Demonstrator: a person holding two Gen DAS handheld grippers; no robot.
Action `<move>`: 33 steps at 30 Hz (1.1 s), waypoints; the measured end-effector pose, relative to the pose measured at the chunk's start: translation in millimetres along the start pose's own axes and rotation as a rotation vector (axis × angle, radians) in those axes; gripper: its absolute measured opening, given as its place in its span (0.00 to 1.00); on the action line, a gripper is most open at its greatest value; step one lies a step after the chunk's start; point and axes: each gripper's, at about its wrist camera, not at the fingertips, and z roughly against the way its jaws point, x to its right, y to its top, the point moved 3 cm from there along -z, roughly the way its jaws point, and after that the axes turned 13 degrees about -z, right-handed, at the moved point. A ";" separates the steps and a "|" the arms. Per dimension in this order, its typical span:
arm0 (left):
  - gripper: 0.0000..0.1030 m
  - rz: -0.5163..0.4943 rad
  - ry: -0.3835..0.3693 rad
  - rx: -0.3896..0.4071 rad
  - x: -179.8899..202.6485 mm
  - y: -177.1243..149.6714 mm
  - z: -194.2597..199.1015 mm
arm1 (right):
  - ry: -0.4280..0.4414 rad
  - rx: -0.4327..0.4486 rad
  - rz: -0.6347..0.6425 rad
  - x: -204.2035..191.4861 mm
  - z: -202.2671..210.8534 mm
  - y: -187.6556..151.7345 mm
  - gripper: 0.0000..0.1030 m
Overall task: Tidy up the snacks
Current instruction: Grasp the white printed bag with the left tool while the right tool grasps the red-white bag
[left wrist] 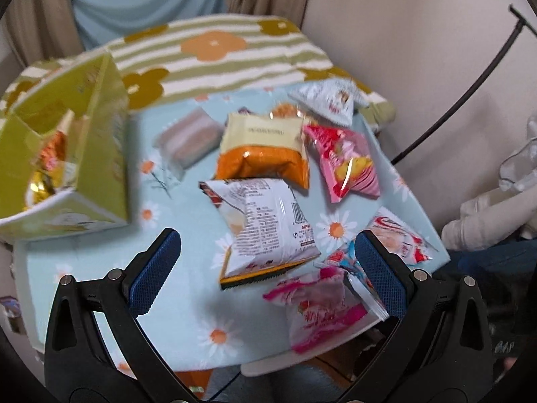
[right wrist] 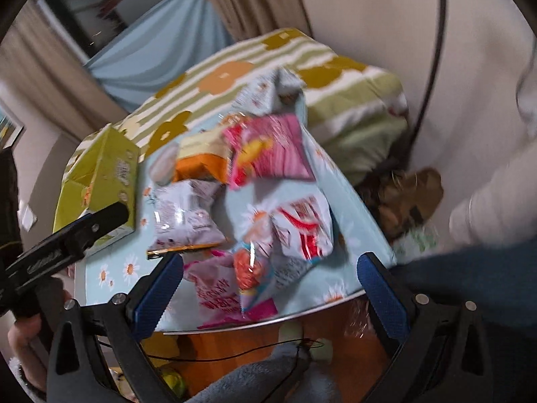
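Several snack packets lie on a small table with a light blue daisy cloth (left wrist: 181, 309). A white packet with printed text (left wrist: 265, 228) lies just ahead of my left gripper (left wrist: 268, 262), which is open and empty above the table. An orange and cream packet (left wrist: 265, 151) and a pink packet (left wrist: 349, 164) lie farther back. At the left stands an open green box (left wrist: 84, 154) with gold-wrapped snacks inside. My right gripper (right wrist: 268, 285) is open and empty over the near edge, above a pink packet (right wrist: 218, 299) and a red and white packet (right wrist: 305, 225). The green box (right wrist: 100, 181) shows at the left.
A green-striped flowered cushion (left wrist: 214, 53) lies behind the table. The left gripper's black body (right wrist: 63, 241) and a hand (right wrist: 23, 339) appear at the left of the right wrist view. A pale sleeve (left wrist: 496, 208) is at the right. Orange floor (right wrist: 335, 346) lies below the table edge.
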 end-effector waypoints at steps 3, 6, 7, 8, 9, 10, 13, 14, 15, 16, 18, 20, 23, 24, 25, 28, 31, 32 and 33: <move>1.00 0.018 -0.021 -0.063 -2.7 1.9 -28.9 | -0.015 -0.038 -0.070 8.2 -16.6 -6.4 1.00; 1.00 0.031 -0.028 -0.117 -7.0 3.4 -54.7 | -0.020 -0.062 -0.113 10.4 -29.6 -10.8 1.00; 1.00 0.029 -0.030 -0.125 -8.4 4.3 -59.7 | -0.021 -0.067 -0.122 9.7 -33.7 -11.8 1.00; 1.00 0.023 -0.032 -0.135 -8.6 5.0 -66.3 | -0.023 -0.071 -0.129 8.9 -36.3 -11.4 1.00; 1.00 0.019 -0.035 -0.141 -8.5 5.8 -70.8 | -0.025 -0.078 -0.142 8.5 -41.2 -11.1 1.00; 1.00 0.012 -0.041 -0.153 -7.6 6.9 -77.5 | -0.023 -0.082 -0.157 8.4 -44.6 -10.9 1.00; 1.00 -0.006 -0.039 -0.171 -5.9 11.3 -90.0 | -0.018 -0.092 -0.212 11.7 -53.5 -8.6 1.00; 1.00 -0.010 -0.037 -0.177 -5.2 12.3 -93.6 | -0.014 -0.095 -0.233 13.3 -56.4 -7.2 1.00; 1.00 -0.013 -0.035 -0.186 -5.1 13.0 -98.1 | -0.009 -0.098 -0.248 14.5 -59.2 -6.2 1.00; 1.00 -0.014 -0.027 -0.198 -5.7 13.4 -103.5 | -0.005 -0.102 -0.262 15.4 -62.7 -5.0 1.00; 1.00 -0.013 -0.021 -0.211 -6.5 13.2 -109.5 | -0.004 -0.110 -0.280 15.2 -68.0 -2.6 1.00; 0.99 -0.007 -0.029 -0.224 -9.1 12.2 -115.6 | 0.002 -0.108 -0.294 14.5 -70.8 -2.4 1.00; 0.94 -0.014 -0.035 -0.223 -9.0 11.0 -118.0 | -0.002 -0.110 -0.295 11.5 -75.1 -1.6 1.00; 0.92 -0.022 -0.031 -0.219 -9.2 11.3 -117.9 | -0.006 -0.110 -0.295 11.0 -77.5 -0.4 1.00; 0.91 -0.027 -0.030 -0.214 -9.7 12.0 -118.4 | -0.007 -0.111 -0.297 11.1 -78.6 0.0 1.00; 0.81 -0.031 -0.042 -0.200 -12.5 12.5 -118.3 | -0.013 -0.109 -0.300 9.6 -82.3 3.9 1.00; 0.75 -0.036 -0.075 -0.191 -14.3 11.8 -117.3 | -0.030 -0.101 -0.286 10.3 -84.4 5.6 1.00; 0.74 -0.043 -0.088 -0.185 -15.6 11.3 -116.5 | -0.031 -0.101 -0.288 10.8 -85.4 6.4 1.00; 0.69 -0.050 -0.096 -0.178 -17.0 10.6 -115.7 | -0.030 -0.102 -0.290 11.4 -86.5 6.7 1.00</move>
